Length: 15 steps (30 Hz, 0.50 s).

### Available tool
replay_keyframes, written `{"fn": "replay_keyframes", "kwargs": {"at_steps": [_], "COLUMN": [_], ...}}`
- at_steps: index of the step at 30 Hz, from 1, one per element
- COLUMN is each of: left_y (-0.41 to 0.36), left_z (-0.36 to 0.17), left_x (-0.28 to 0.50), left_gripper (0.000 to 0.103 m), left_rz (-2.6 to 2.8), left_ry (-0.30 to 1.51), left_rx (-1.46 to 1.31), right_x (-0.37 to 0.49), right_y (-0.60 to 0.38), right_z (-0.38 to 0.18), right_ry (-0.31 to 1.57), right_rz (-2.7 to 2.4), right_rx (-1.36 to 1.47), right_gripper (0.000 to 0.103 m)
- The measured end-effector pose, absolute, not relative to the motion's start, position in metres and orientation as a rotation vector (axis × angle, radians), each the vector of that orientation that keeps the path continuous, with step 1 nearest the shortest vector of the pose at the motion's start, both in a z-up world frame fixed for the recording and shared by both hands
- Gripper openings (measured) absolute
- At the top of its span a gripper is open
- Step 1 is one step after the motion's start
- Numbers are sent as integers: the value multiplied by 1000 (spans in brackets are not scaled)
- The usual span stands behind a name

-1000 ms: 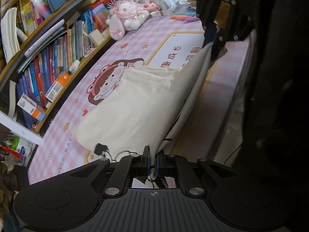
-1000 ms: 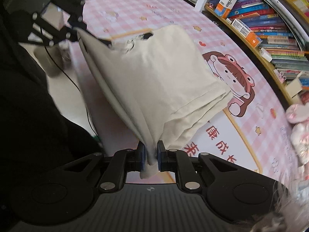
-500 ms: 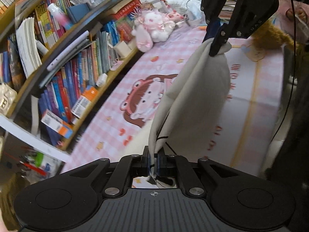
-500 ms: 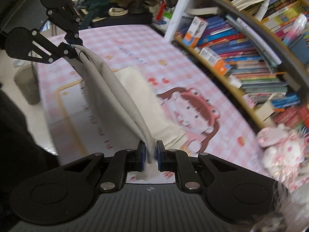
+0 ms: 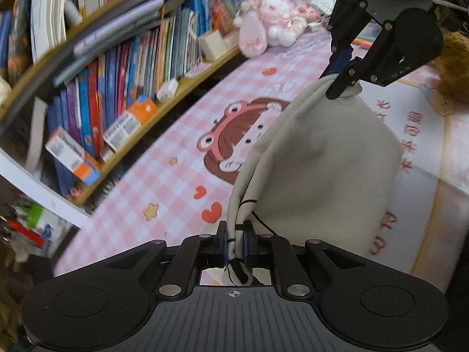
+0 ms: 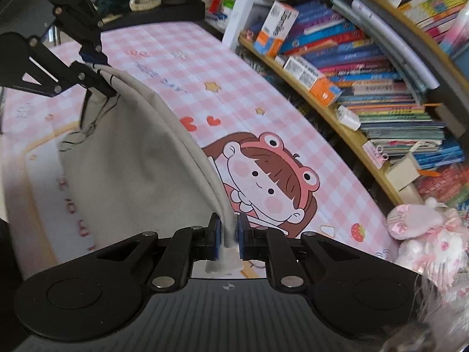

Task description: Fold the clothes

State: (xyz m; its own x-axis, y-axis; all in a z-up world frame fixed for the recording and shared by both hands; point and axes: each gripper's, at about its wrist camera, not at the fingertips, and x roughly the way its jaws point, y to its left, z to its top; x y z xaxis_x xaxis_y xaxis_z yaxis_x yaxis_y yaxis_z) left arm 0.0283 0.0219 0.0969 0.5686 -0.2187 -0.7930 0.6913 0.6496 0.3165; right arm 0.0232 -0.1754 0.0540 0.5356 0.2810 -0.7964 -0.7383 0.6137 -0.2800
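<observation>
A cream garment (image 5: pixel 322 152) with a thin black cord hangs stretched between my two grippers above the pink checked mat (image 5: pixel 176 182). My left gripper (image 5: pixel 235 234) has one bunched corner between its pads; its jaws are opening a little, and the cloth still sits pinched there. In the right wrist view, my right gripper (image 6: pixel 227 231) is shut on the other corner of the garment (image 6: pixel 132 161). Each gripper also shows in the other's view: the right gripper (image 5: pixel 343 85) at the upper right, the left gripper (image 6: pixel 99 79) at the upper left.
A bookshelf (image 5: pixel 117 67) packed with books runs along the far side of the table. A pink and white plush toy (image 5: pixel 269 29) sits by it at the mat's end. The mat shows a cartoon girl in a frog hat (image 6: pixel 263 176).
Both grippers have carried the garment from the near table edge toward the bookshelf. It lay partly spread on the mat before and now hangs between them, drawn into a narrower fold.
</observation>
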Motion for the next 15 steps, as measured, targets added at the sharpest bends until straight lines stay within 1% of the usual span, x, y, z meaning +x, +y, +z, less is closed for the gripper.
{"fn": "replay_keyframes", "kwargs": {"at_steps": [3, 5, 6, 7, 9, 10, 12, 13, 15], "left_y": [28, 32, 35, 40, 51, 59, 78, 87, 102], "left_z": [82, 73, 69, 65, 60, 57, 52, 50, 47], "left_x": [44, 51, 54, 57, 61, 64, 66, 65, 61], "left_gripper": [14, 20, 27, 37, 46, 48, 48, 48, 47], "left_rz": [-574, -558, -539, -516, -467, -446, -413, -400, -393], "left_ry": [828, 839, 842, 842, 842, 847, 856, 857, 848], "left_rx": [655, 647, 638, 627, 591, 554, 455, 397, 265], "right_x": [42, 52, 56, 61, 69, 72, 78, 80, 83], "right_y": [-165, -158, -155, -154, -153, -154, -158, -161, -168], "right_z": [37, 24, 18, 12, 2, -4, -13, -16, -18], "right_ry": [806, 817, 825, 836, 847, 853, 861, 858, 853], "right_rz": [658, 652, 648, 642, 617, 599, 554, 528, 459], "right_rx": [-682, -687, -683, -674, -639, -614, -556, -524, -453], "right_gripper": [11, 11, 11, 12, 12, 13, 19, 24, 26]}}
